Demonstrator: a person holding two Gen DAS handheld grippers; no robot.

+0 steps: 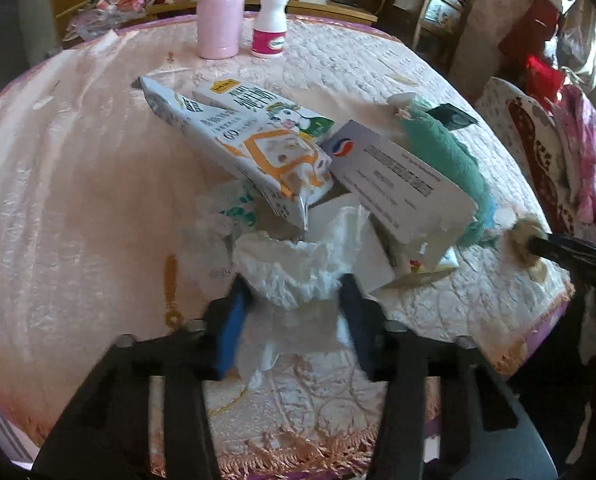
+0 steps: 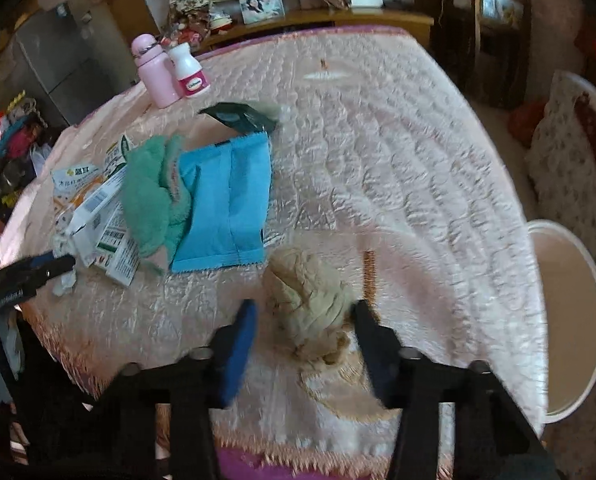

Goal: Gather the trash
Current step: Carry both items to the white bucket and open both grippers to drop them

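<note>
Left gripper (image 1: 294,300) clamps the white tissue wad (image 1: 298,268) at the tabletop's (image 1: 78,180) near edge; right gripper (image 2: 305,320) pinches the beige wad (image 2: 309,300), bucket (image 2: 569,320) farther right.

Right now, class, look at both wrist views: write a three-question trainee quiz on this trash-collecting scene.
1. True or false: the right gripper has the blue packet between its fingers.
2. What sits between the left gripper's fingers?
A. pink bottle
B. white crumpled tissue
C. green cloth
3. Name the round container beside the table in the right wrist view.

Key: 1 false, it has the tan crumpled wad; 2 B; 3 white bucket.
</note>
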